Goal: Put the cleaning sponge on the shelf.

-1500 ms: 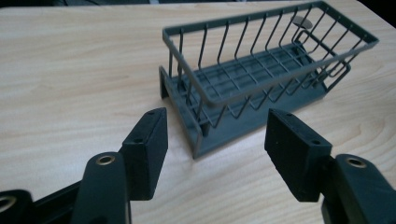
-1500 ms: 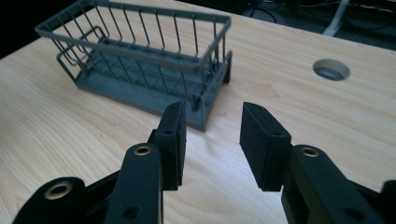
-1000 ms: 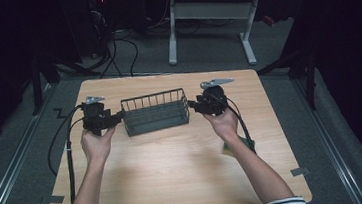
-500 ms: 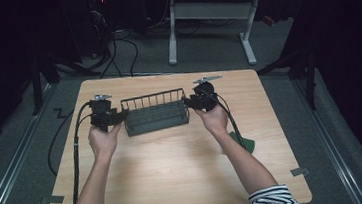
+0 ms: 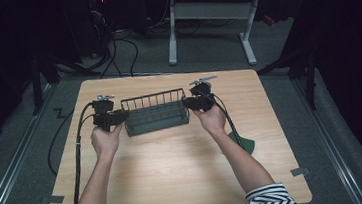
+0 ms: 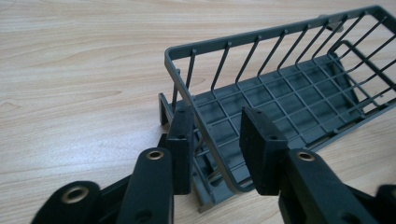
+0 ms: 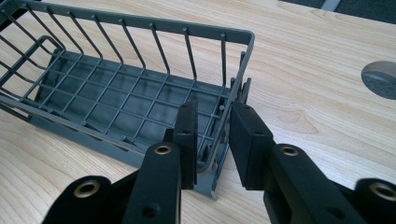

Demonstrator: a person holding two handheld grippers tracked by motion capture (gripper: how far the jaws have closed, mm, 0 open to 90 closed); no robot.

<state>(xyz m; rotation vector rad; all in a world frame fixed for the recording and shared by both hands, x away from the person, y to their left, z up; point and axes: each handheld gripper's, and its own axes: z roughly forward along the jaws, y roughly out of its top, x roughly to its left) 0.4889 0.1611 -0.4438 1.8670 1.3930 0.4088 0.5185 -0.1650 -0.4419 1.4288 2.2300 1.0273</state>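
Note:
A grey wire basket (image 5: 155,113) stands empty on the wooden table (image 5: 176,183), a little beyond its middle. My left gripper (image 5: 120,116) is at the basket's left end. In the left gripper view the gripper (image 6: 217,119) is open and straddles the end rim of the basket (image 6: 280,93), one jaw outside, one inside, with a wide gap. My right gripper (image 5: 189,102) is at the basket's right end. In the right gripper view the gripper (image 7: 215,109) also straddles the end wall of the basket (image 7: 116,98), open with a narrower gap.
A green object (image 5: 243,141) lies on the table by the person's right forearm. A round cable hole (image 7: 380,79) sits in the tabletop beyond the basket's right end. A desk frame (image 5: 205,14) and cables (image 5: 114,53) are on the floor beyond the table.
Both hands have moved inward along the table, so that each gripper's jaws now straddle an end of the basket. The basket has stayed in place.

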